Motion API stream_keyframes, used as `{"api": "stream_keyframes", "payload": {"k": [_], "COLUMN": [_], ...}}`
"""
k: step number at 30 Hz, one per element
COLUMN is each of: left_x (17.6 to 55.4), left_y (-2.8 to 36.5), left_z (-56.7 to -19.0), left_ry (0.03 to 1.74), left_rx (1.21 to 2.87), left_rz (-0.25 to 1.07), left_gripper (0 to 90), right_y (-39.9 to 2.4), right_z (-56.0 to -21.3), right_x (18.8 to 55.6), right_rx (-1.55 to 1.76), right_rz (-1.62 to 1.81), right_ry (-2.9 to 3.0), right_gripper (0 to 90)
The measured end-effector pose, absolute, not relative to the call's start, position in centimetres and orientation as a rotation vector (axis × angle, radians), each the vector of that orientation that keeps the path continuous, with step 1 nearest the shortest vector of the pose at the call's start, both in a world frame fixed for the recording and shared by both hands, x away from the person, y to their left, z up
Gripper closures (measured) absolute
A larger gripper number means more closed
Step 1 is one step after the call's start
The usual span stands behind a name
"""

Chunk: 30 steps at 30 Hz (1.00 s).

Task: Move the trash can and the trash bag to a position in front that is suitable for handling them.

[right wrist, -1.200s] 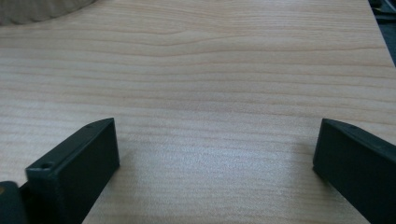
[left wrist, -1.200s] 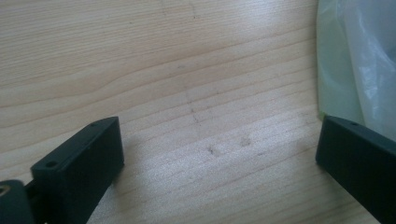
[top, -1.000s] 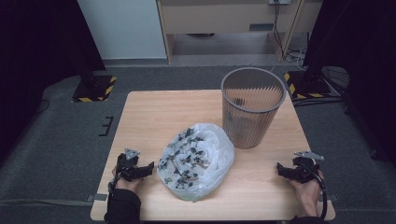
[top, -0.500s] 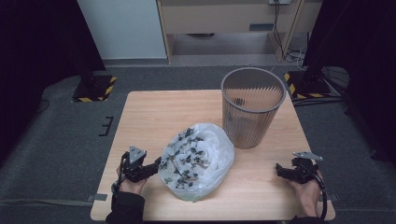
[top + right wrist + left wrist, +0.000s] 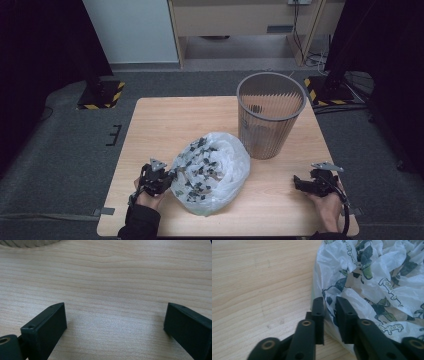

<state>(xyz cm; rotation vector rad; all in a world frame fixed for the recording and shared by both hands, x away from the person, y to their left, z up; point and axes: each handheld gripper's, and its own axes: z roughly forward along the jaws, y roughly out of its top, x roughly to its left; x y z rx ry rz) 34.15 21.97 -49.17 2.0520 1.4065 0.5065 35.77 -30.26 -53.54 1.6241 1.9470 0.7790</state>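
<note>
At the near left of the table (image 5: 150,120) my left gripper (image 5: 329,308) has just been closing on the left edge of the plastic bag (image 5: 212,170), a fold between its jaws, while my right gripper (image 5: 300,182) rests wide open, well apart.

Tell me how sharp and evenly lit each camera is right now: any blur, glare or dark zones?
High view: soft but readable, table evenly lit, both sides of the room fall into black. Left gripper view: plastic bag print is sharp mid-frame, the left gripper near the lens is slightly soft, white plastic bright without blown glare. Right gripper view: wood grain crisp, right gripper casting faint shadows.
</note>
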Motion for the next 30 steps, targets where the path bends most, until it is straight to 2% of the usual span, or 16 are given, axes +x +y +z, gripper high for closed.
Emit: {"api": "stream_keyframes", "payload": {"k": [6,18,30], "left_x": [33.9,32.5,31.7], "left_y": [23.0,28.3,32.3], "left_z": [-48.6,-47.0,-47.5], "left_ry": [1.44,1.536,1.676], "left_rx": [2.028,1.902,1.82], "left_rz": [0.54,0.665,0.699], "left_gripper": [88.1,88.8,88.7], "right_y": [-30.2,-30.1,-29.9], "right_z": [-53.5,-53.5,-53.6], "right_x": [35.7,35.7,35.6], "right_rx": [1.619,1.612,1.605], "right_rz": [0.783,0.789,0.788], "right_ry": [1.952,1.961,1.965], "right_gripper": [4.4,4.4,4.4]}}
